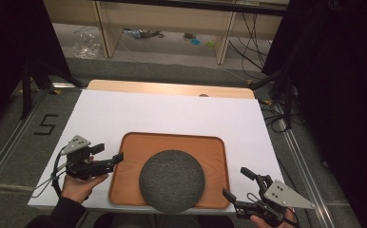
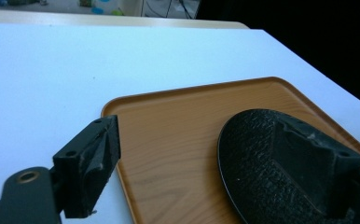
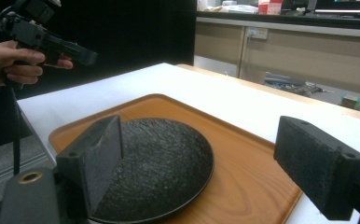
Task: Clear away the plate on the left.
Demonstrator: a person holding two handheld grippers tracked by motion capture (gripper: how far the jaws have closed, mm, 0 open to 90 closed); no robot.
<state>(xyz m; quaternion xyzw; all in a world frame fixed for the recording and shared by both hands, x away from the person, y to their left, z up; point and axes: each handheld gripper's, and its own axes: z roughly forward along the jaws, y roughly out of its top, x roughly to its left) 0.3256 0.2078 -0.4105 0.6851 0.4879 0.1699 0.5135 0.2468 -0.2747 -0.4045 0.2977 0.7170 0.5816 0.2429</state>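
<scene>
Plate (image 1: 172,180) handling has hardly begun, as far as you can judge from how things lie: the dark, rough-textured dish sits flat on the wooden tray (image 1: 134,142), toward the tray's near edge, and neither of your tools has hold of it. Working down in size, your white tabletop (image 1: 172,111) carries just the tray, which lies near your side and roughly centred between your hands; the plate covers the tray's near middle and leaves bare wood on the far side and at both ends. Your left tongs (image 1: 111,154) hover just beside the tray's left edge, spread wide and holding nothing; in the left gripper view one black pad (image 2: 92,161) hangs over the tray's left rim and the other (image 2: 315,163) stands in front of the plate, whether touching it you cannot tell. Your right tongs (image 1: 236,183) wait off the tray's near right corner, likewise wide open and empty, and the right gripper view looks across the plate (image 3: 159,163) between its two pads. So nothing is yet gripped or lifted: what remains, by my reading, is the whole job — closing in on the plate's rim or the tray's edges, taking a firm hold, and moving it wherever you intend.
</scene>
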